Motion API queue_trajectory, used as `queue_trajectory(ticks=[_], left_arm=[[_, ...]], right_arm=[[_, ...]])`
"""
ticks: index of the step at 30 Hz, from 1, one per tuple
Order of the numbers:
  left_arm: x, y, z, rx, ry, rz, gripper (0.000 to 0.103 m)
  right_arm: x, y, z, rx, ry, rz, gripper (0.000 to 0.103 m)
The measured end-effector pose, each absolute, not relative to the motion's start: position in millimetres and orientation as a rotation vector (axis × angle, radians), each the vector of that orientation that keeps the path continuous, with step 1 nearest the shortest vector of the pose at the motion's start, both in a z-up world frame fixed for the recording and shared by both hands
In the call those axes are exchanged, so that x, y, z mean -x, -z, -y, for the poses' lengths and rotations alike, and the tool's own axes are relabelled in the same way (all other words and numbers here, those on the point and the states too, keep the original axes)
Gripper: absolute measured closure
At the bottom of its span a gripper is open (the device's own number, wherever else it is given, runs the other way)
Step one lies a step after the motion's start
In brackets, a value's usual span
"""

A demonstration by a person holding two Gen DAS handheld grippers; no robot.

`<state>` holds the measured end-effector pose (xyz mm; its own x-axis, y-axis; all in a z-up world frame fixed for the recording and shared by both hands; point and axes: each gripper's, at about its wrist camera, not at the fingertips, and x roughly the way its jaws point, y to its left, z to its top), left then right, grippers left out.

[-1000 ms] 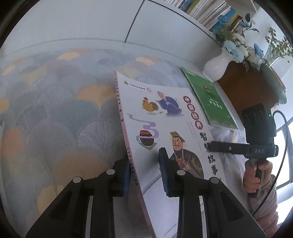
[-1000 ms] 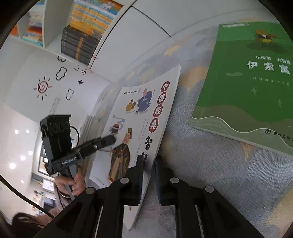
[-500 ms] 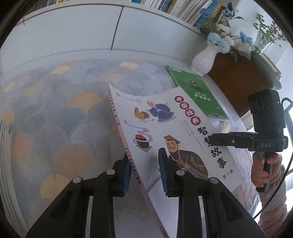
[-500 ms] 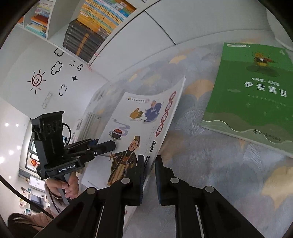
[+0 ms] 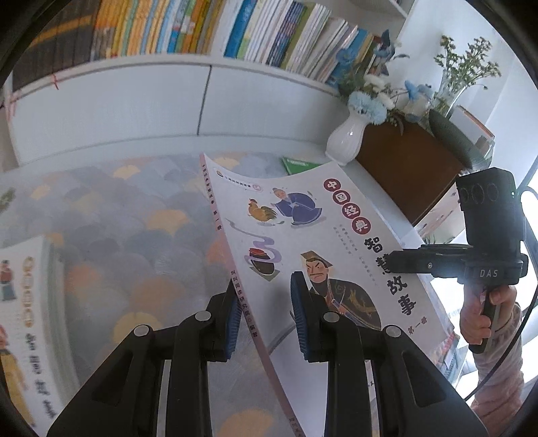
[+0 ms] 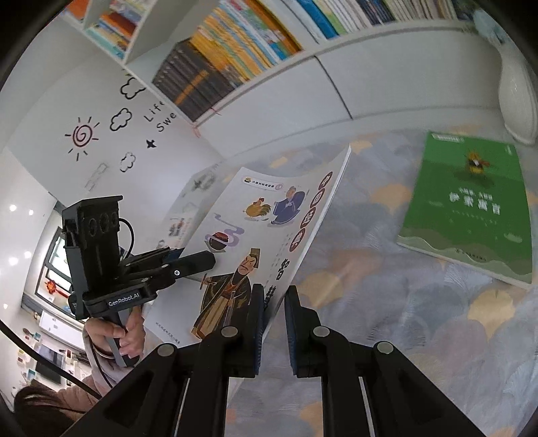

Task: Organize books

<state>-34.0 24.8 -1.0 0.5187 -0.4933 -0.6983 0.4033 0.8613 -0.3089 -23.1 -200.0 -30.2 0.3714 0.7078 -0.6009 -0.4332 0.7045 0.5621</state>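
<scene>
I hold the thin white picture book with the cartoon emperor on its cover [image 5: 312, 242] by both sides: my left tool [image 5: 265, 312] pinches its pink spine edge, my right tool [image 6: 273, 319] pinches the opposite page edge, because a floppy paperback sags if gripped on one side only. It hangs tilted above the fan-patterned desk [image 6: 386, 295], clear of the flat green paperback [image 6: 470, 205] on the far right, facing the far shelf of upright books [image 5: 208, 30].

Home reading room or child's room. Packed bookshelf [image 5: 208, 30] at 12 o'clock above white cabinets [image 5: 134, 107]; sun-and-cloud wall stickers [image 6: 101, 131] at 10; white flower vase [image 5: 346, 137] at 2; fan-patterned mat [image 5: 111, 248] underfoot.
</scene>
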Motion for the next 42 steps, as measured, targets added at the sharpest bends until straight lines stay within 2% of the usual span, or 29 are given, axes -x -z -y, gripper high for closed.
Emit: queue_trajectory(ticks=[10, 20, 30, 42], left_arm=[[46, -38, -92, 0.138, 0.462, -0.791, 0.078], [50, -52, -187, 0.163, 0.333, -0.759, 0.078], [55, -16, -286, 0.237, 0.208, -0.794, 0.078], [48, 41, -328, 0.269, 0.196, -0.861, 0.078]], right_arm=[[32, -9, 142, -0.311, -0.833, -0.861, 0.091], [15, -25, 41, -0.279, -0.976, -0.862, 0.090], [4, -4, -68, -0.235, -1.088, -0.911, 0.090], [-11, 48, -120, -0.235, -1.093, -0.992, 0.090]])
